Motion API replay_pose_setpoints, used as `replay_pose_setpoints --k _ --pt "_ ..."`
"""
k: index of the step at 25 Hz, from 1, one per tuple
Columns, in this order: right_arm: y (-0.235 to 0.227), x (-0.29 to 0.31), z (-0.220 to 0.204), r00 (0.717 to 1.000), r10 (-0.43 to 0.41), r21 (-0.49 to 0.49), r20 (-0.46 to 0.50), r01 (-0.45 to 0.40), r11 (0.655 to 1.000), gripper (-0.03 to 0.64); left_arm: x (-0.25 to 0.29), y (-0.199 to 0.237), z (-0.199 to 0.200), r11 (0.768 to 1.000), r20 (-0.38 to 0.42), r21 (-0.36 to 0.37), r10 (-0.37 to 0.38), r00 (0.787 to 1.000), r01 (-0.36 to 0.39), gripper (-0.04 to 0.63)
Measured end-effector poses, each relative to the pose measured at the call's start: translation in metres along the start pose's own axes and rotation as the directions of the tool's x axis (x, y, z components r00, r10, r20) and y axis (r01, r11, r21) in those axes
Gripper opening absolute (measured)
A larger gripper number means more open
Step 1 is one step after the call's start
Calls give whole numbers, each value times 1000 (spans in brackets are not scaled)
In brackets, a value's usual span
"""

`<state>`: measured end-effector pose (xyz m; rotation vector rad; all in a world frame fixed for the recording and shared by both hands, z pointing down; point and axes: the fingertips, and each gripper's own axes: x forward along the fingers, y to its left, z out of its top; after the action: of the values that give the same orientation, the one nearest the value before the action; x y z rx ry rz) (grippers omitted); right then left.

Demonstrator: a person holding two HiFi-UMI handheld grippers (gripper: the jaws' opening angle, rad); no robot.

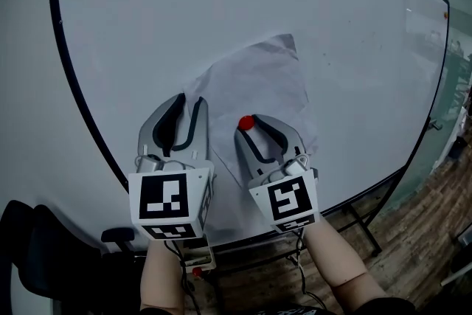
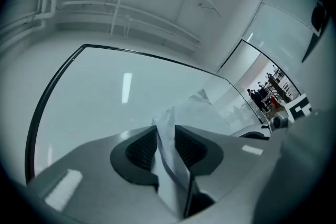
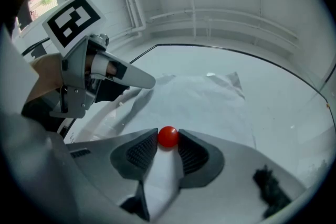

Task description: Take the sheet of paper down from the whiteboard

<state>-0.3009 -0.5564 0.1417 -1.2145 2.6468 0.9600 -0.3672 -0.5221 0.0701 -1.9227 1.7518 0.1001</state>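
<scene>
Though loose at one edge, paper (image 1: 262,85) under red magnet (image 1: 246,122) on whiteboard (image 1: 147,26).

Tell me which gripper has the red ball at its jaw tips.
The right gripper: the red ball sits between its closing jaws; the left gripper has only paper between its closing jaws.

The whiteboard (image 1: 147,26), white inside a thin black frame, carried a crumpled sheet of paper (image 1: 269,85) just above the middle of its lower edge. A small round red magnet (image 1: 246,122) sat on the sheet's lower part.
</scene>
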Motion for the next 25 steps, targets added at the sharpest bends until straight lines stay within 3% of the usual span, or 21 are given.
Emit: replay_pose_setpoints --k 5,10,16,19,25 --pt "3 1 4 1000 7 -17 5 -7 1000 130 1 7 -4 999 -4 -23 38 999 -39 74" --pt "2 0 4 1000 14 -24 7 -14 1000 129 4 2 -6 999 -13 -33 27 1000 -27 14" --pt "1 -4 1 1000 15 -11 2 -15 1000 128 0 -1 -2 998 14 -60 14 1000 -14 8" --pt "-2 -18 9 999 7 16 46 -7 1000 129 -5 -4 2 998 27 -64 9 1000 -8 8" --pt "0 -55 20 998 43 -16 54 -42 999 129 -20 -20 2 997 24 -75 -2 1000 4 8"
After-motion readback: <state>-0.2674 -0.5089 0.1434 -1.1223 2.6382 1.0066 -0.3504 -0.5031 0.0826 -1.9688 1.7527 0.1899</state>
